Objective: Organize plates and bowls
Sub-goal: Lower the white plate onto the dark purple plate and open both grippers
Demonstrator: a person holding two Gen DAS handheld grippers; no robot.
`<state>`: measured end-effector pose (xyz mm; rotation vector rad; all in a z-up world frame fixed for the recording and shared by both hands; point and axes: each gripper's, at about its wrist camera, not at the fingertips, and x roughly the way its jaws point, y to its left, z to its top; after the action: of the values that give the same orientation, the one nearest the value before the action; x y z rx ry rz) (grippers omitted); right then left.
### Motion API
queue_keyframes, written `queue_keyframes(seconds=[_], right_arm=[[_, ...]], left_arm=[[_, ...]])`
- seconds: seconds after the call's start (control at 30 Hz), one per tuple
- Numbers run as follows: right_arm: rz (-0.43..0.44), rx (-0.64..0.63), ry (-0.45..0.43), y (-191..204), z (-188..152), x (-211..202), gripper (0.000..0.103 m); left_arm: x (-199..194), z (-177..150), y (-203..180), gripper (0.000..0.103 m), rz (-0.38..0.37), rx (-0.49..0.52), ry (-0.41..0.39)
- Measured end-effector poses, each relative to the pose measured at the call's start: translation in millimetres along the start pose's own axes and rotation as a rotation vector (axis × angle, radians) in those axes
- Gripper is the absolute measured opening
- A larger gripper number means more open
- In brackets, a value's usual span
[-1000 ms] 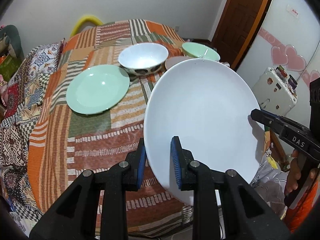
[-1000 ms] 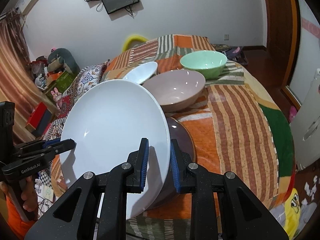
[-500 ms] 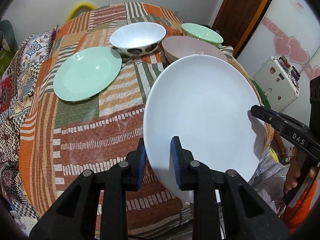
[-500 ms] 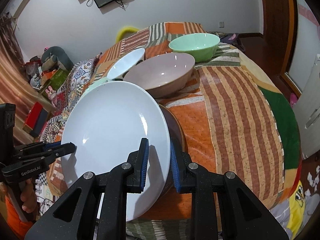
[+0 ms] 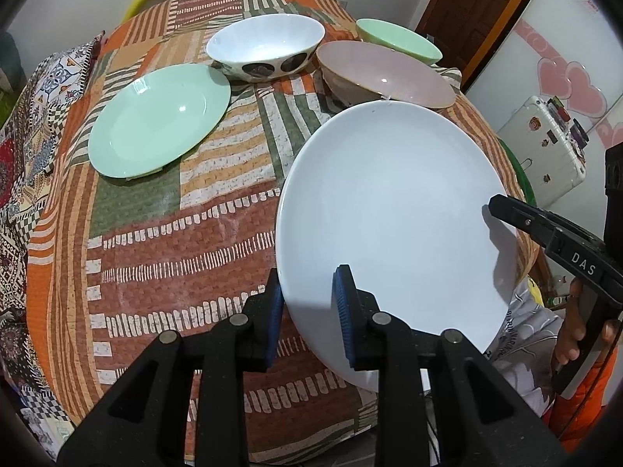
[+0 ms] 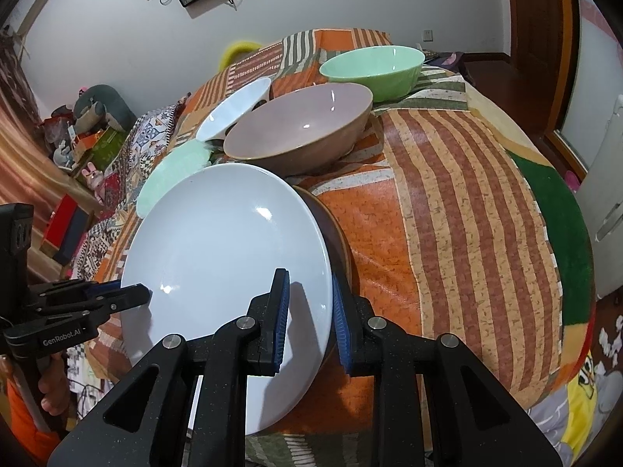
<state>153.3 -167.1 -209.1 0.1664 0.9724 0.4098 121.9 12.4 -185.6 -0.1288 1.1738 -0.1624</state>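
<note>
Both tools are clamped on 1 white plate. The left gripper pinches its rim at the bottom centre of the left view, and the right gripper pinches the opposite rim at the bottom centre of the right view. The plate is tilted and held above the near edge of the cloth-covered table.

In the right view a dark plate lies just behind and under the white one, so the step in hand looks like stacking white on dark. Whether the 2 already touch I cannot tell.

Little seems done. A green plate lies alone at the upper left of the left view, well apart from the others. 3 bowls stand separately along the top: a white bowl, a pink bowl and a green bowl. None is nested yet. By my reading, 1 plate and all 3 bowls are left to gather.

The white plate hides nearly all of the dark one, which the left view does not show at all. The person shows only as a hand and orange clothing at the lower right of the left view.
</note>
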Motion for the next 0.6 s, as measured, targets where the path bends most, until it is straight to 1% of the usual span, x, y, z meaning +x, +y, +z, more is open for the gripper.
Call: queue_keyframes(seconds=[0.6], right_arm=[[-0.014, 0.005, 0.02, -1.8, 3.9, 11.2, 0.021]], left_arm=[[21.8, 11.1, 5.3, 0.03, 0.0, -0.027, 0.032]])
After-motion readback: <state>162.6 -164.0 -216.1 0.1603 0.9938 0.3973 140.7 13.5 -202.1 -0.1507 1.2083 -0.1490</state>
